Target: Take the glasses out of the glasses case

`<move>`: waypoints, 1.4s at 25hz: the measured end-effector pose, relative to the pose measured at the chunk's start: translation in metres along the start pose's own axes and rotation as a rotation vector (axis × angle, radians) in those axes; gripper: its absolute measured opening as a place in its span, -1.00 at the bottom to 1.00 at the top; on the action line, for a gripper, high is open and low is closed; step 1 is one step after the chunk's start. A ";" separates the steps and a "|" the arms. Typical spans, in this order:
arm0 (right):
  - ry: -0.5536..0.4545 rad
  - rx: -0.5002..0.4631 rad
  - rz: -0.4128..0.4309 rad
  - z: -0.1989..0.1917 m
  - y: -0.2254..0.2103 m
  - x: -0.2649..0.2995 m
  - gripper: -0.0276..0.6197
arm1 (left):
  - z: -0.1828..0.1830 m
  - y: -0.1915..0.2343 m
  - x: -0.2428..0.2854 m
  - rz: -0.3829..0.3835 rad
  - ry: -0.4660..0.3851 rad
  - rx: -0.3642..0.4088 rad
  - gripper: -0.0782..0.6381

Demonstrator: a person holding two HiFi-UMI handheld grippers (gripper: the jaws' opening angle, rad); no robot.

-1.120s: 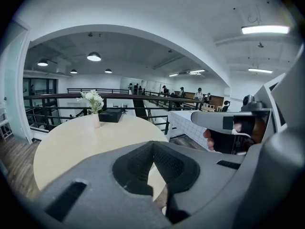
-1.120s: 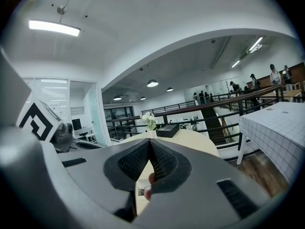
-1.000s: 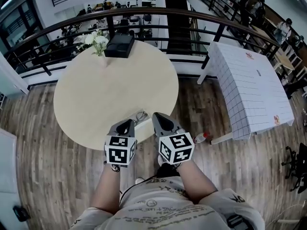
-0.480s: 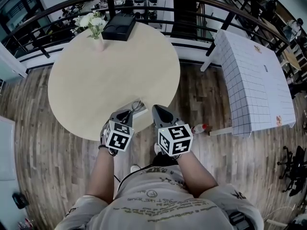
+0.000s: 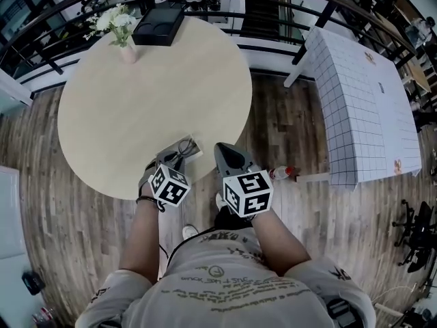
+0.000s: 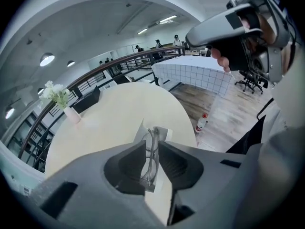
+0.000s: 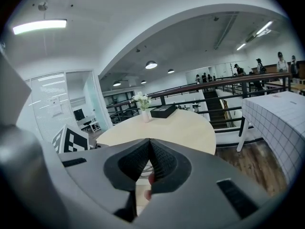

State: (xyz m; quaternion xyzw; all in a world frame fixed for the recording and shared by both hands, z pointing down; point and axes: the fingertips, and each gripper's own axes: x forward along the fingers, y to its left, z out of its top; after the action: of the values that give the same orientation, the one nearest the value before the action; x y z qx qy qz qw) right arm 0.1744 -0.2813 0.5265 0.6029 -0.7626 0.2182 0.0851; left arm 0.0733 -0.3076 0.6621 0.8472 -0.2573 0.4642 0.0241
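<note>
An open white glasses case (image 5: 188,146) lies at the near edge of the round beige table (image 5: 136,94). My left gripper (image 5: 166,161) reaches over the case. In the left gripper view it (image 6: 151,146) is shut on the thin wire-framed glasses (image 6: 152,151), which stand on edge between the jaws above the case (image 6: 165,133). My right gripper (image 5: 222,150) hovers just right of the case, off the table's edge. In the right gripper view its jaws (image 7: 149,142) are pressed together with nothing between them.
A vase of white flowers (image 5: 120,27) and a black box (image 5: 158,24) stand at the table's far side, by a dark railing (image 5: 273,19). A white gridded table (image 5: 358,94) stands to the right. A small bottle (image 5: 281,173) lies on the wooden floor.
The left gripper has moved forward over the case and its marker cube has tilted. The right gripper has kept its place. The head view has shifted, so the table sits further left.
</note>
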 end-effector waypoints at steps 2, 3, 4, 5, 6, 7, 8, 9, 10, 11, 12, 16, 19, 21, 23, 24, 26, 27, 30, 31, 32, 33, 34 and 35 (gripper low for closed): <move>0.007 0.007 -0.003 0.003 -0.011 0.009 -0.88 | -0.001 0.006 0.014 -0.015 0.033 0.013 -0.56; 0.010 0.010 -0.005 0.004 -0.016 0.013 -0.88 | -0.002 0.007 0.021 -0.022 0.050 0.019 -0.56; 0.013 0.013 -0.007 0.004 -0.020 0.016 -0.88 | -0.004 0.008 0.026 -0.028 0.066 0.025 -0.56; 0.017 0.016 -0.008 0.003 -0.024 0.018 -0.88 | -0.007 0.008 0.031 -0.033 0.083 0.030 -0.56; 0.020 0.017 -0.009 0.003 -0.027 0.020 -0.88 | -0.009 0.008 0.036 -0.035 0.099 0.034 -0.56; 0.024 0.019 -0.010 0.003 -0.030 0.021 -0.88 | -0.012 0.007 0.039 -0.037 0.113 0.038 -0.56; 0.027 0.020 -0.009 0.003 -0.032 0.022 -0.88 | -0.014 0.007 0.043 -0.037 0.126 0.044 -0.56; 0.030 0.021 -0.009 0.003 -0.035 0.024 -0.88 | -0.015 0.008 0.046 -0.035 0.139 0.052 -0.56; 0.032 0.023 -0.009 0.004 -0.037 0.025 -0.88 | -0.017 0.009 0.049 -0.027 0.152 0.064 -0.56; 0.033 0.024 -0.009 0.004 -0.040 0.026 -0.88 | -0.019 0.011 0.052 -0.015 0.166 0.077 -0.56; 0.034 0.024 -0.009 0.004 -0.042 0.027 -0.88 | -0.021 0.013 0.054 -0.005 0.177 0.086 -0.56; 0.041 0.027 -0.009 0.003 -0.050 0.031 -0.88 | -0.026 0.013 0.063 -0.008 0.205 0.088 -0.57; 0.047 0.027 -0.011 0.004 -0.055 0.034 -0.88 | -0.034 0.014 0.070 -0.012 0.235 0.084 -0.57; 0.050 0.027 -0.010 0.005 -0.058 0.035 -0.88 | -0.038 0.015 0.072 -0.008 0.251 0.062 -0.57; 0.053 0.026 -0.007 0.005 -0.061 0.035 -0.88 | -0.041 0.016 0.074 -0.007 0.264 0.056 -0.57; 0.054 0.025 -0.005 0.005 -0.062 0.036 -0.88 | -0.042 0.017 0.075 -0.007 0.268 0.058 -0.57; 0.056 0.023 -0.002 0.006 -0.063 0.038 -0.88 | -0.041 0.019 0.077 -0.007 0.273 0.061 -0.57; 0.058 0.021 0.000 0.007 -0.063 0.039 -0.88 | -0.041 0.019 0.078 -0.006 0.275 0.061 -0.58; 0.061 0.012 0.006 0.008 -0.064 0.039 -0.88 | -0.043 0.019 0.081 -0.002 0.292 0.062 -0.62; 0.062 0.010 0.008 0.008 -0.064 0.039 -0.88 | -0.043 0.018 0.082 -0.004 0.297 0.065 -0.64; 0.062 0.007 0.009 0.009 -0.065 0.039 -0.88 | -0.043 0.017 0.082 -0.006 0.300 0.069 -0.67; 0.061 0.005 0.009 0.009 -0.065 0.039 -0.88 | -0.042 0.015 0.082 -0.009 0.299 0.071 -0.69; 0.061 0.002 0.010 0.009 -0.065 0.038 -0.88 | -0.042 0.014 0.083 -0.010 0.296 0.071 -0.70; 0.061 0.000 0.010 0.009 -0.065 0.038 -0.88 | -0.042 0.014 0.082 -0.009 0.292 0.068 -0.70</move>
State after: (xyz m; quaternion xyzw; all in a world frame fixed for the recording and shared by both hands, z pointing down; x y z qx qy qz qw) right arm 0.2279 -0.3304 0.5480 0.5920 -0.7628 0.2369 0.1071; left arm 0.0706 -0.3422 0.7486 0.7721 -0.2314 0.5909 0.0348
